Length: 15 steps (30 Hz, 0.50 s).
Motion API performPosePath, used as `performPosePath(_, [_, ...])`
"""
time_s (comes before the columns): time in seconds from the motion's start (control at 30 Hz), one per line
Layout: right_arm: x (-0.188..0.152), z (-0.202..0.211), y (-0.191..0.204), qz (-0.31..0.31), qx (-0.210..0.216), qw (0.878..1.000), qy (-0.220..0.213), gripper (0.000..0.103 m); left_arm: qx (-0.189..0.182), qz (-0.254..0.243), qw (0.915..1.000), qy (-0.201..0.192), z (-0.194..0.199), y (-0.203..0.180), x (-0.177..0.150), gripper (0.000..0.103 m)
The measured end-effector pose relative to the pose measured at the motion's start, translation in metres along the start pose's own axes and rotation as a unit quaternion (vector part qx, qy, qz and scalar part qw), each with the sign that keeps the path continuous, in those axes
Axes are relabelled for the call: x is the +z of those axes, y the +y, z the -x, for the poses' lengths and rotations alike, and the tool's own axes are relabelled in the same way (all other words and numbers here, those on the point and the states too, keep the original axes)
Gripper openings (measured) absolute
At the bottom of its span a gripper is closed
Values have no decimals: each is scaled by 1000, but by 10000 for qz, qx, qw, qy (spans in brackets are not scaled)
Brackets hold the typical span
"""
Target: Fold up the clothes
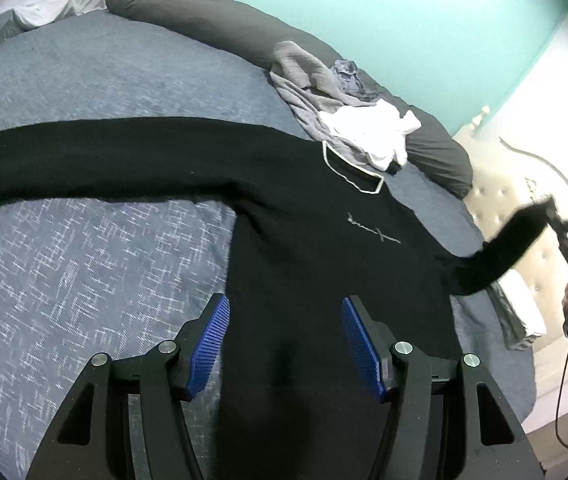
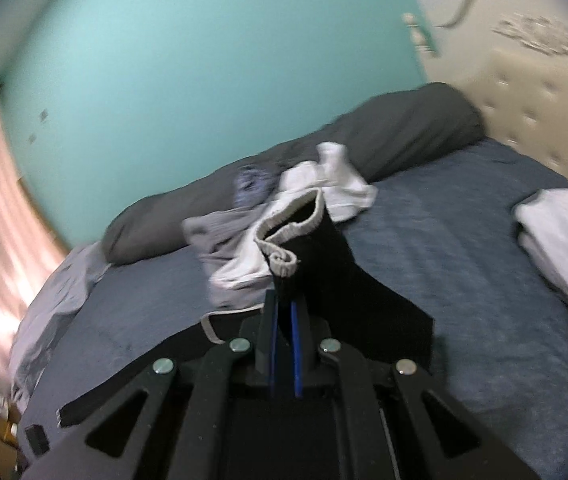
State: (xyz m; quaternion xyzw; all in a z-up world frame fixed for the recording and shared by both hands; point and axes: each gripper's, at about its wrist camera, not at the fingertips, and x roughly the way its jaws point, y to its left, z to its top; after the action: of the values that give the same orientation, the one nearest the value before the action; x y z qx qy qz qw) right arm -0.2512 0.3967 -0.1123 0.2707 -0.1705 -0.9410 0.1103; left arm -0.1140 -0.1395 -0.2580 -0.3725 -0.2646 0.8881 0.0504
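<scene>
Left gripper (image 1: 285,344): being held spread over sweater (image 1: 323,248), nothing pinched.
Right gripper (image 2: 284,312): pressed together, pinching cuff (image 2: 287,232); sleeve being lifted, likely for folding inward.
Sweater: being kept flat on bed (image 1: 84,240).

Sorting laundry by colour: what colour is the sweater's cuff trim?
Off-white on the black long-sleeved knit sweater's cuff; right wrist view shows it best.
</scene>
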Motion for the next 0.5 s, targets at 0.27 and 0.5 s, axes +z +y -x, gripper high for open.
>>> performPosePath(0.27, [-27, -34, 114, 762, 854, 9912, 662, 5, -179, 44, 9998, -32, 8, 2, -2, 63])
performPosePath(0.5, [-96, -69, 166, 1072, 1243, 9761, 1423, 5, -207, 174, 9996, -35, 14, 13, -2, 63])
